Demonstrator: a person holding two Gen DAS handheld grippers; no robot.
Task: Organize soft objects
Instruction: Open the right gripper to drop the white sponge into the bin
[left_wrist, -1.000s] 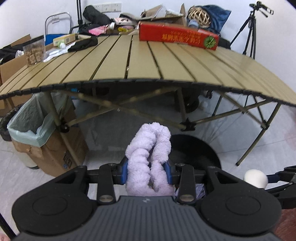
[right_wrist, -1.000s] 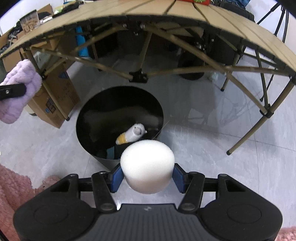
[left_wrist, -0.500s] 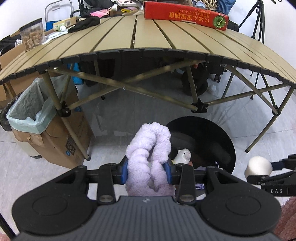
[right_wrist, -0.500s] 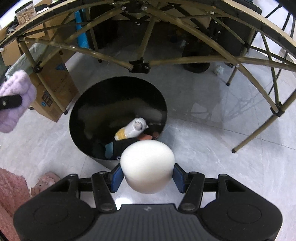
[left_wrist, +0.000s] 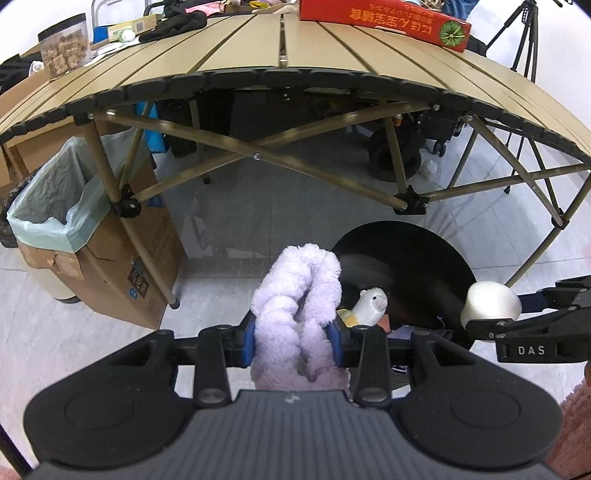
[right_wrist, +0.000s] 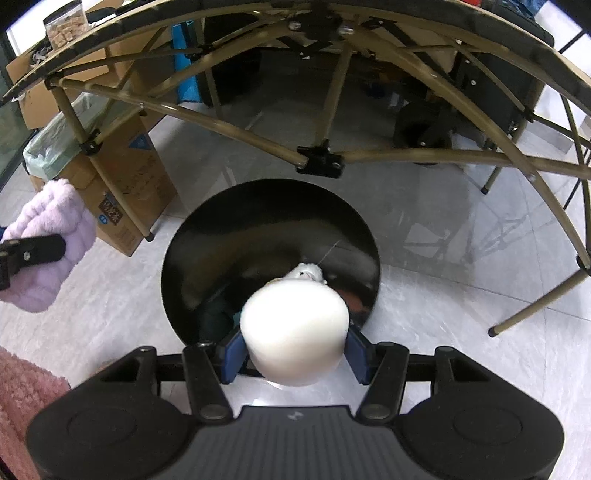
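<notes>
My left gripper is shut on a fluffy lilac plush piece, held left of a round black bin on the floor. Over that black bin, at its near rim, my right gripper is shut on a white foam cylinder. Inside the bin lies a small white plush animal among darker soft items; in the right wrist view the plush animal peeks out just behind the foam. The lilac piece shows at the left edge there, and the foam cylinder at the right edge of the left wrist view.
A folding slatted table stands over the area with crossed legs just behind the bin. A cardboard box lined with a green bag sits at the left. A pink fluffy rug lies at the near left. A tripod stands far right.
Both grippers have dropped lower and moved toward the bin. The right gripper with the foam cylinder now hangs over the bin's near rim; the left one, with the lilac piece, has come closer beside it.
</notes>
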